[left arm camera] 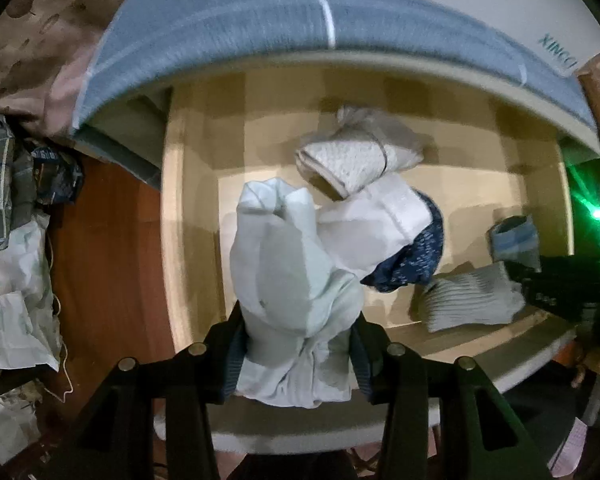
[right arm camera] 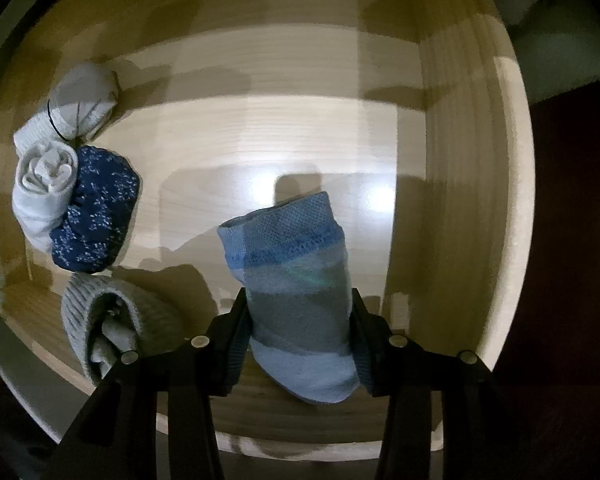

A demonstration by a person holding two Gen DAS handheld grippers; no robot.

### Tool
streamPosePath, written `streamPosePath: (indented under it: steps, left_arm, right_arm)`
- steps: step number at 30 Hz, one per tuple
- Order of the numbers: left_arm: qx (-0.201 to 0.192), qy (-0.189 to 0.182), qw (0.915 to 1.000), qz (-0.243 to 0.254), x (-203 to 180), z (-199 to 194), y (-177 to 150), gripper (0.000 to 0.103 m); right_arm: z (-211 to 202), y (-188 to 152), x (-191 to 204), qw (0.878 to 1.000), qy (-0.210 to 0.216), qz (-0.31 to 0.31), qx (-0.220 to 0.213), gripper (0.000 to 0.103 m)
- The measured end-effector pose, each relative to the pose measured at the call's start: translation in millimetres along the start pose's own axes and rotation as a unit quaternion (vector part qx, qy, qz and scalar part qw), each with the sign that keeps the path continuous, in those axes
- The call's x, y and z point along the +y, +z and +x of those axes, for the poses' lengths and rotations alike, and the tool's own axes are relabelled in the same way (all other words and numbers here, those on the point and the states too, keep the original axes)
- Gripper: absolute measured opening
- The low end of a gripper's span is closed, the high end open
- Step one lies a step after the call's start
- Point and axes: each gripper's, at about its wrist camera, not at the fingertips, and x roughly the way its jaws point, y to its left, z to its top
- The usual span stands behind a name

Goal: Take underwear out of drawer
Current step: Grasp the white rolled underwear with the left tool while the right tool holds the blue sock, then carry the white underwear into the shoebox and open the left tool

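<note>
A: L side first?
B: Left gripper (left arm camera: 298, 354) clamped on pale mint bundle (left arm camera: 296, 280), hanging above the wooden drawer (left arm camera: 188, 208).
A: Mid drawer?
B: White roll (right arm camera: 44, 184) touching navy patterned piece (right arm camera: 96, 208); grey ribbed roll (right arm camera: 100, 320) nearby.
A: R side?
B: Right gripper (right arm camera: 300, 350) pads squeezing blue-grey piece (right arm camera: 296, 300) over drawer floor.

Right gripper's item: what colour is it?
Blue and grey bands, held by the right gripper: the rolled garment. Clearest in the right wrist view.
</note>
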Motion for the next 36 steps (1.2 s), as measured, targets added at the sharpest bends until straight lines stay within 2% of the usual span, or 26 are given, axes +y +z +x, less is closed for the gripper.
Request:
streamPosePath:
  steps: [3,11,14,19,24,27,33,36]
  left_arm:
    - [-0.019,-0.002,0.9998,0.005,9,-16,-4,0.046]
    - [-0.084,-0.016,0.9963,-0.003,27,-71,-1,0.046]
    - [-0.12,-0.022,0.9925,-0.001,29,-97,3,0.046]
    - [-0.193,-0.031,0.9807,0.006,27,-149,15,0.046]
    - [-0.27,-0.036,0.962,0.015,19,-196,37,0.046]
    - [-0.307,-0.03,0.9511,0.013,8,-212,54,0.046]
    - [-0.337,0.004,0.9413,0.025,-18,-212,101,0.046]
    - [-0.334,0.01,0.9419,0.031,-28,-203,126,0.046]
  right_arm:
    - [0,-1,8,1.0,-0.026,-0.005,-0.001,0.041]
    - [-2,-3,21,0.999,-0.034,-0.006,-0.001,0.041]
    - [-2,-4,26,0.999,-0.037,-0.008,-0.001,0.041]
    - [-1,-5,39,0.999,-0.039,-0.011,-0.001,0.041]
    - [-3,-6,42,0.999,-0.039,-0.015,-0.002,0.041]
    - [-4,-6,38,0.999,-0.038,-0.015,-0.002,0.041]
    - [1,-9,18,0.999,-0.036,-0.017,-0.001,0.042]
    - [1,-8,16,0.999,-0.034,-0.018,0.0,0.043]
